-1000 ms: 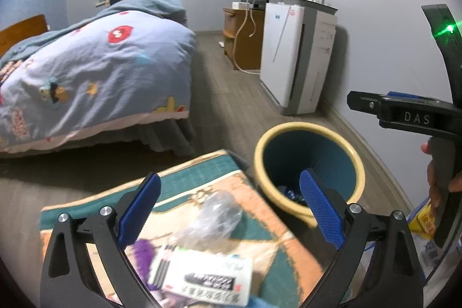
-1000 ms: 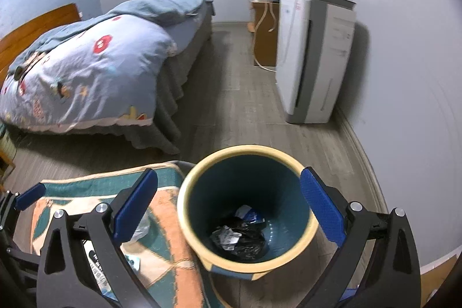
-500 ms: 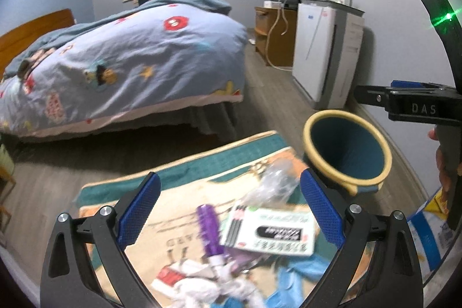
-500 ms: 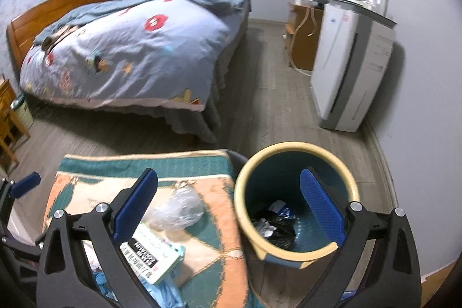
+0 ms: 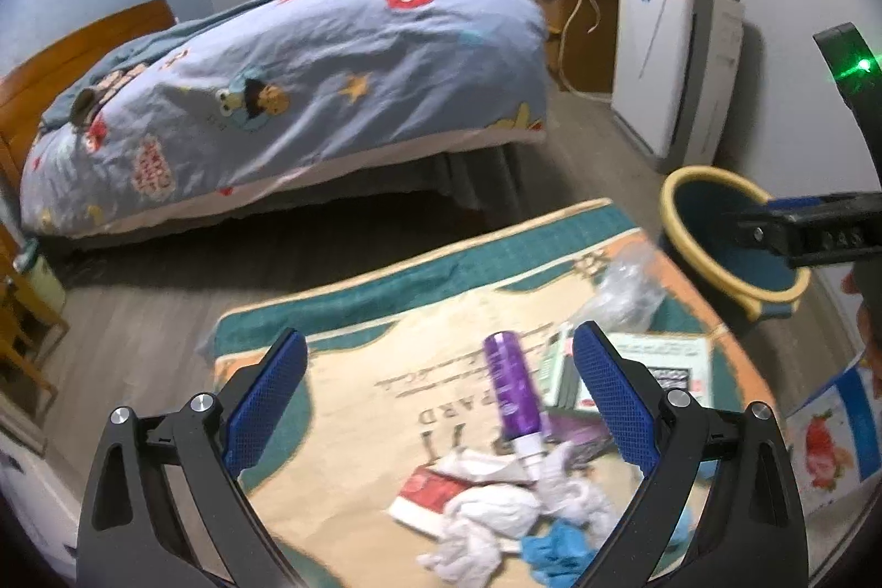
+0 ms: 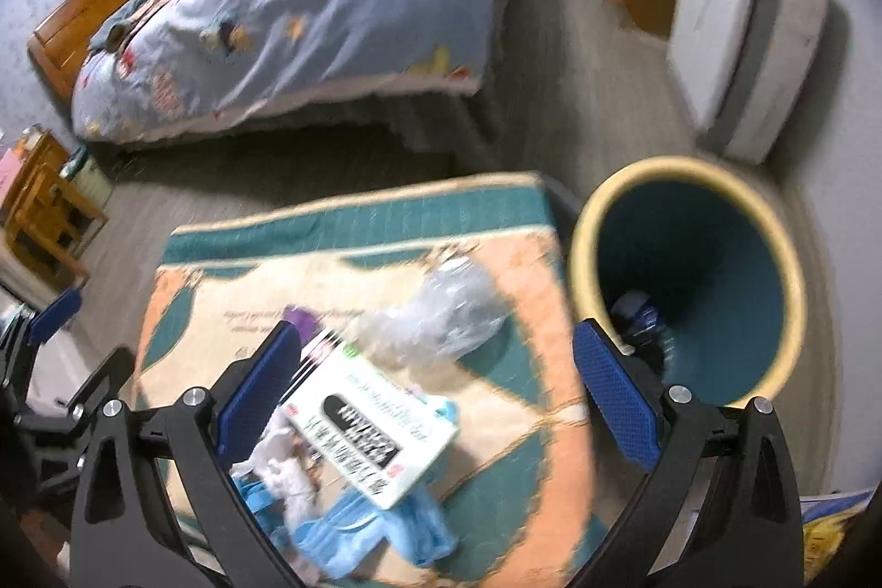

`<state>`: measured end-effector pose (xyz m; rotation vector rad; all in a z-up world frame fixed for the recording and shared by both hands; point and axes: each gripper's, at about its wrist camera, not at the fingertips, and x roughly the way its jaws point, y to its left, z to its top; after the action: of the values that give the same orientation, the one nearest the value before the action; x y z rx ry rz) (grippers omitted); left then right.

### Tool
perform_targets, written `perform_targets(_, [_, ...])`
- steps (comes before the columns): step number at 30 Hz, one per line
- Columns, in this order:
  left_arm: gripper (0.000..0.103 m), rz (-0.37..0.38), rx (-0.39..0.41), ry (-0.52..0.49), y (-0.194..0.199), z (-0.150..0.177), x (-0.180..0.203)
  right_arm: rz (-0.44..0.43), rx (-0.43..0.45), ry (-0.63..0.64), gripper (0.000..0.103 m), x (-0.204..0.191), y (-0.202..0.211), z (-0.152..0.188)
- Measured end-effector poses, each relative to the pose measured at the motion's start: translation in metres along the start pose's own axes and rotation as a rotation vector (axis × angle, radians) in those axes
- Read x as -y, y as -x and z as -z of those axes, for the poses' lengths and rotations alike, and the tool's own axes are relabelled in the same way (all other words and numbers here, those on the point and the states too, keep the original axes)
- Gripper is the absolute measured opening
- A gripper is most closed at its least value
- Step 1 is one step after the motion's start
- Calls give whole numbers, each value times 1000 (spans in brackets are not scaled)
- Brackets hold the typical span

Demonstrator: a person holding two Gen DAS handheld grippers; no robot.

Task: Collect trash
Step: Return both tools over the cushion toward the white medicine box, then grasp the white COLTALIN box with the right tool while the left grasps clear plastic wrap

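Trash lies on a teal and orange mat on the floor: a purple bottle, a white carton, a clear plastic bag, white tissues and blue cloth. A teal bin with a yellow rim stands right of the mat and holds dark trash. My left gripper is open and empty above the mat. My right gripper is open and empty above the carton; it also shows in the left wrist view over the bin.
A bed with a blue quilt stands behind the mat. A white appliance and a wooden cabinet stand by the right wall. Wooden furniture is at the left. A colourful bag lies at the right.
Both grippers have swung left, away from the bin and over the trash on the mat. The bin has shifted to the right in both views. Both grippers stay open and empty.
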<state>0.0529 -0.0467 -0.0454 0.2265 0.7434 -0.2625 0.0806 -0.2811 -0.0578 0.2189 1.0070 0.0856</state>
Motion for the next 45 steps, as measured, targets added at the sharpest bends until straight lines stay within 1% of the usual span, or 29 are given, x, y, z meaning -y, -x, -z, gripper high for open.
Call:
perform_targets(2, [96, 0, -4, 23, -2, 0, -9, -11, -31, 55, 97, -9, -9, 3])
perform_targets(5, [96, 10, 1, 58, 0, 1, -20, -36, -93, 182, 97, -25, -27, 12])
perform_targets(6, [96, 15, 0, 69, 0, 1, -24, -44, -127, 227, 97, -31, -36, 15])
perform_targets(10, [96, 23, -14, 89, -5, 1, -32, -48, -213, 336, 97, -46, -63, 27])
perform_targets(13, [96, 14, -31, 89, -13, 1, -38, -61, -262, 376, 97, -52, -77, 34])
perform_targets(18, [96, 11, -45, 111, -21, -1, -47, -41, -343, 435, 97, -62, -106, 42])
perform_targets(20, [96, 13, -50, 116, -23, -1, -48, -20, -370, 456, 97, -65, -117, 45])
perform_targets(22, [96, 16, -53, 117, -25, -2, -48, -27, -394, 462, 97, -66, -122, 47])
perform_targets(23, [96, 18, -55, 115, -26, -2, -48, -37, -396, 460, 95, -67, -121, 47])
perform_targets(24, [96, 20, -56, 111, -27, -3, -47, -57, -394, 455, 88, -67, -119, 46])
perform_targets(25, [96, 21, -58, 107, -28, -3, -47, -77, -389, 449, 82, -67, -117, 44])
perform_targets(27, [96, 21, -63, 98, -30, -4, -45, -117, -378, 414, 79, -63, -110, 39])
perform_targets(31, [96, 24, -75, 85, -34, -5, -39, -136, -366, 367, 76, -53, -101, 34])
perform_targets(36, [96, 26, -91, 50, -36, -4, -27, -216, -319, 284, 76, -37, -78, 22])
perform_targets(39, [96, 18, -104, 22, -39, -2, -21, -215, -290, 238, 76, -28, -67, 13])
perform_targets(41, [96, 11, -117, 13, -42, -1, -16, -225, -253, 200, 76, -17, -56, 6])
perform_targets(43, [96, 14, -124, 13, -44, -1, -11, -231, -204, 128, 76, -1, -45, -3])
perform_targets(45, [96, 23, -131, 11, -47, -1, -4, -218, -150, 58, 76, 15, -34, -11])
